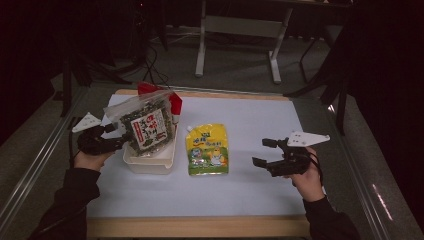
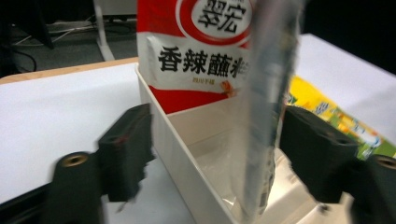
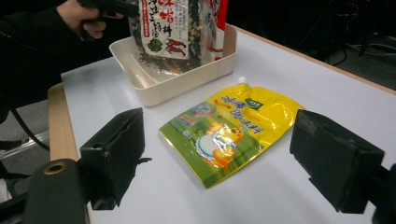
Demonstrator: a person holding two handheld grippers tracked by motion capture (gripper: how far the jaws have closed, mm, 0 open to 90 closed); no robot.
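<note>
Currently left tongs (image 1: 116,136) gape around the clear bag (image 1: 145,123) in the tray (image 1: 150,164); right tongs (image 1: 266,153) gape beside the yellow pouch (image 1: 207,149).

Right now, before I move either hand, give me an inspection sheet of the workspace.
Surface: white mat on a wood-edged table, flat.
Job's things: clear seasoning bag standing in the cream tray; red packet behind it in the same tray.
Clutter: yellow spout pouch lying flat beside the tray.
Grippers: left gripper open, the bag's edge between its jaws, pads apart from it; right gripper open, holding nothing.
Cables: black cables on the floor.
Surroundings: dark room, grey table frame beyond.
</note>
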